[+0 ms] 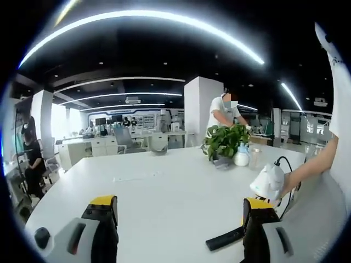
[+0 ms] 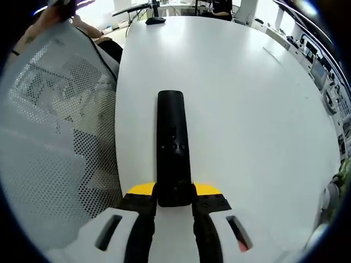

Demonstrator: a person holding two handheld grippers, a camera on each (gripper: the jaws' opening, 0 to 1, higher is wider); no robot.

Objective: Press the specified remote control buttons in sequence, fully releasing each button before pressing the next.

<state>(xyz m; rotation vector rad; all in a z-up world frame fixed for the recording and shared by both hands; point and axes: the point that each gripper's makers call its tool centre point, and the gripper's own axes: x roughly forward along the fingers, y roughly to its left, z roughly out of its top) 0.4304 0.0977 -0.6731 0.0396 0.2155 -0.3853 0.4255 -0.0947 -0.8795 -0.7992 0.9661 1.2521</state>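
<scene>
Big open office with long ceiling light strips, rows of desks at the back and a few people around. In the left gripper view, a large white table [image 1: 164, 181] runs out in front. The left hand-held gripper [image 1: 181, 230] has its yellow-tipped jaws wide apart with nothing between them, hovering low over the table. Further back on the table there's a potted plant [image 1: 224, 143] with a small white bottle [image 1: 241, 156] just beside it and a clear cup [image 1: 255, 158] next to that. On the right side, the right hand-held gripper [image 1: 267, 183] comes in, white body with a black cable, held by a person's hand. The black remote control [image 1: 225, 239] pokes out low down, near the left gripper's right jaw, lying on the table.

In the right gripper view, the same white table [image 2: 236, 109] from above, near its edge. The remote control [image 2: 173, 148] lies lengthwise straight ahead, its near end sitting between the jaws of the right hand-held gripper [image 2: 174, 198], which are closed in against its sides. A white mesh chair back [image 2: 49, 126] is on the left, beside the table edge.
</scene>
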